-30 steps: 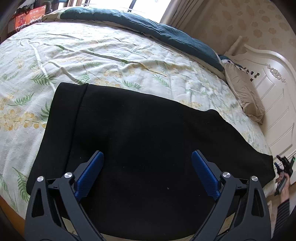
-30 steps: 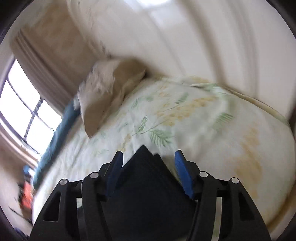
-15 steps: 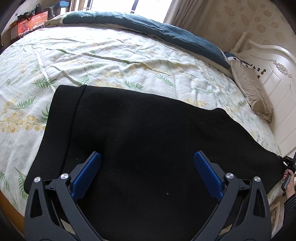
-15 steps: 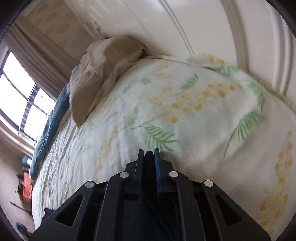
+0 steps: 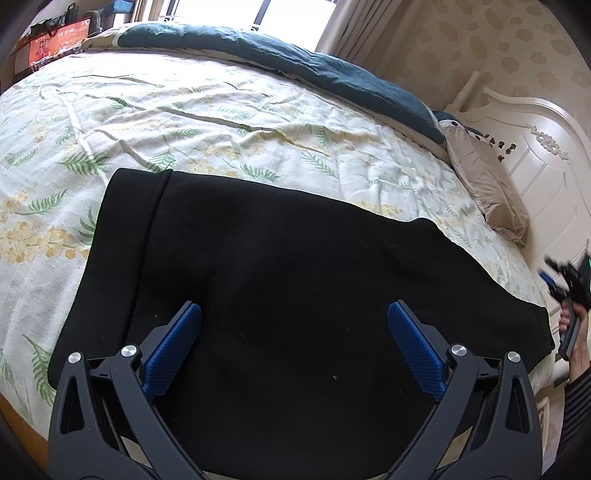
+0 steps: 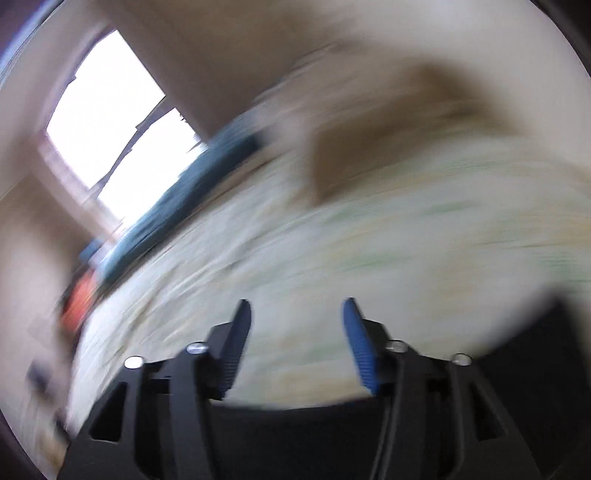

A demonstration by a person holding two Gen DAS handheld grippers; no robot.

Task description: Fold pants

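Black pants (image 5: 288, 295) laid flat across near side of bed (image 5: 184, 122), folded lengthwise w/ legs stacked. Waistband end at left, w/ a vertical seam line visible near that edge; hem end reaches bed's right edge. Fabric smooth, few wrinkles.

Left claw (image 5: 294, 325): spread wide open, blue pads (image 5: 173, 343) well apart, gripping nothing. Positioned over near-centre of pants; contact w/ fabric cannot be told.

Right claw (image 6: 297, 325): open per own cam, gap clear between blue pads, nothing held. Own view heavily motion-blurred; detail poor. Black fabric visible along bottom and lower right of that frame, below and beside claw, not between the pads. Also seen in left wrist view at far right (image 5: 565, 284), blurred, held in a hand (image 5: 576, 332), off bed's right edge, apart from pants hem corner.

Bed sheet: cream w/ green fern and yellow blossom print, creased in upper area. Dark teal duvet (image 5: 295, 66) bunched along far side of bed. Beige pillow (image 5: 487, 184) at right, near white carved headboard (image 5: 535, 155). Window (image 5: 288, 14) behind duvet, bright. Wallpaper w/ floral pattern at upper right. Red-orange item (image 5: 55, 44) at upper left beyond bed; identity unclear.
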